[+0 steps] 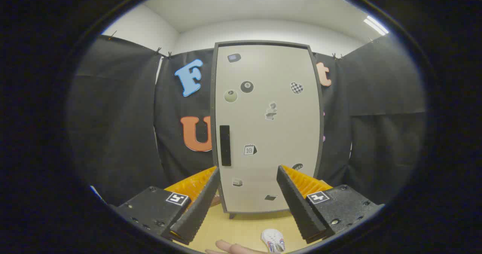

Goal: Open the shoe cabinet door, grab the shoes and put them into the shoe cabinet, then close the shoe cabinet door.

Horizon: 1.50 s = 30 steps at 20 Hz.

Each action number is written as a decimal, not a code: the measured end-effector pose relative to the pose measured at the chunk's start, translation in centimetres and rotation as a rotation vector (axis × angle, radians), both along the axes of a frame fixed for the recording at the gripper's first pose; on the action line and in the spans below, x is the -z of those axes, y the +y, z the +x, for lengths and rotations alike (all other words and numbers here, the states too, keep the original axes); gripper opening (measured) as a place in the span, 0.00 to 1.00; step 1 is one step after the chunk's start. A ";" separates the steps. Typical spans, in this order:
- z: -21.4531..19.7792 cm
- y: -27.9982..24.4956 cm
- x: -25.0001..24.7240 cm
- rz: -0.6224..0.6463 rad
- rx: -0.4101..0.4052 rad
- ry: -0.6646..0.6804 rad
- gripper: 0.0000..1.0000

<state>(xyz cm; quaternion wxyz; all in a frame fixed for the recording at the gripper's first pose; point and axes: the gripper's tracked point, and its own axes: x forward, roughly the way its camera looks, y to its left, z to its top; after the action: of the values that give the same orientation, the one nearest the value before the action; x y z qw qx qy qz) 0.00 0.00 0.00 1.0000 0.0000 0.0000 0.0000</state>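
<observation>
Facing closed shoe cabinet door (267, 126); claw (248, 171) open, empty.

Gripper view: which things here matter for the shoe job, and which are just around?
For the job:
- shoe cabinet, door shut
- black door handle
- white shoe on the table, between the finger bases
- tongs, open, holding nothing

Just around:
- stickers on the door
- a fingertip beside the shoe

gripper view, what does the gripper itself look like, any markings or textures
The gripper has two wedge-shaped fingers with finely ribbed inner faces and ridged outer sides. Each sits on a dark, speckled block fixed with screws. Each block carries a small square black-and-white tag. The fingers stand apart, open, with nothing between them. No cables can be seen on it. A bare fingertip shows below the fingers; no sleeve visible.
</observation>
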 end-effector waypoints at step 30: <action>18.5 5.2 0.7 -0.068 -0.032 0.006 0.99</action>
<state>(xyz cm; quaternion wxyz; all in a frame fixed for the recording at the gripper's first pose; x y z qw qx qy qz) 18.48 5.19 -0.74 0.9993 -0.0341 0.0030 0.0158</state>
